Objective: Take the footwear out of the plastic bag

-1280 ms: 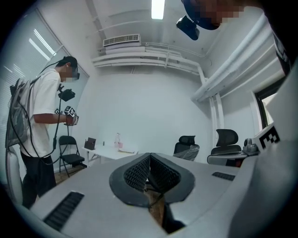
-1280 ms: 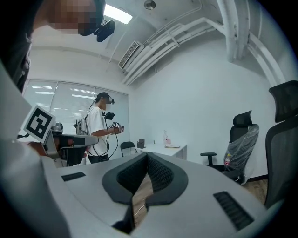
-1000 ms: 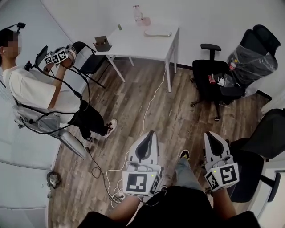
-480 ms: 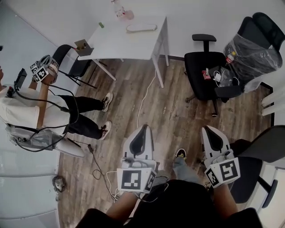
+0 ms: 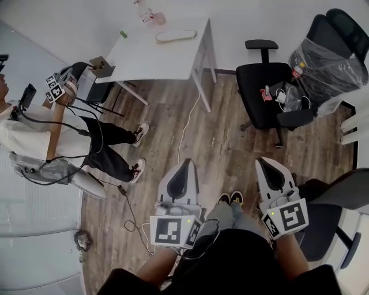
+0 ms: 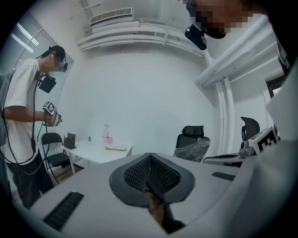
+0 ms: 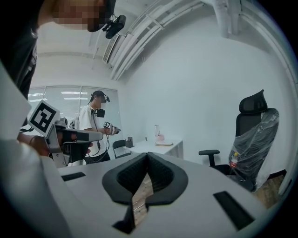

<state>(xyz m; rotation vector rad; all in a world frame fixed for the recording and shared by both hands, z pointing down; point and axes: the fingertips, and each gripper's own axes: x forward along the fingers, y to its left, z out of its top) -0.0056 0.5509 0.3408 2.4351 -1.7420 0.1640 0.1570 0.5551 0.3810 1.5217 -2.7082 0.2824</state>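
Note:
My left gripper and right gripper are held low in front of me, over the wooden floor and my shoes. Both are shut with nothing between the jaws; the left gripper view and right gripper view show the dark pads pressed together. Far ahead, a pale flat bundle lies on the white table. It is too small to tell whether it is the bagged footwear. The bundle also shows on the table in the left gripper view and, faintly, in the right gripper view.
Another person stands at the left holding a gripper, beside a black folding chair. A pink bottle and a small box sit on the table. Office chairs and a plastic-wrapped chair stand right. Cables cross the floor.
The head view has swung, so the table and the other person sit further left in the picture. My feet have come together. Both grippers stay shut and low.

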